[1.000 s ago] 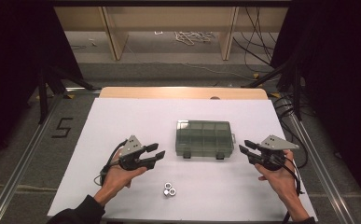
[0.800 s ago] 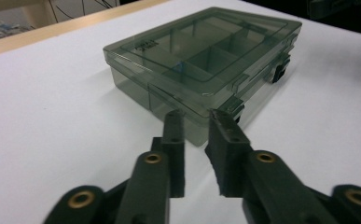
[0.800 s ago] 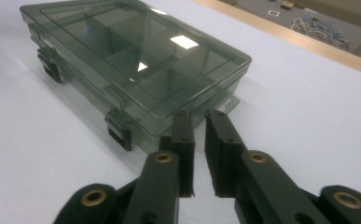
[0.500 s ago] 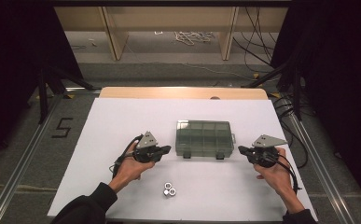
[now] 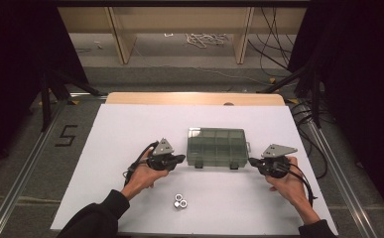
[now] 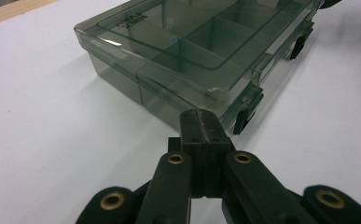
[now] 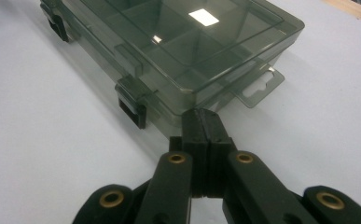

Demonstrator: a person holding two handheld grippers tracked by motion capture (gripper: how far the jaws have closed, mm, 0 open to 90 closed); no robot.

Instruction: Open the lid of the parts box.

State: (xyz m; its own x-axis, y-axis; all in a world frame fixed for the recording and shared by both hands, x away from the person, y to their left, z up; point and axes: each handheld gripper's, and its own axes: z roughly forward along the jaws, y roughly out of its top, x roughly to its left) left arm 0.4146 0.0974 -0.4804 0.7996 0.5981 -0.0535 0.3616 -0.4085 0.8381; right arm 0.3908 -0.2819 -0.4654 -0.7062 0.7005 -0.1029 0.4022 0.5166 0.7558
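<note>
Between both closed hand-held grippers, left (image 5: 178, 159) and right (image 5: 255, 161), lies the lidded compartment box (image 5: 216, 147).

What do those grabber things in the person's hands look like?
Each hand-held gripper, left and right, is black with a grey three-cornered plate on top and a black cable trailing back. Up close, the jaws have small brass-coloured rivets. The person wears dark sleeves.

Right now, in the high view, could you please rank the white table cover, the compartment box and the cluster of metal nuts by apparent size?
1. White table cover, by far the largest.
2. Compartment box, lying on the cover.
3. Cluster of metal nuts, clearly smallest although it lies nearer the camera.
</note>
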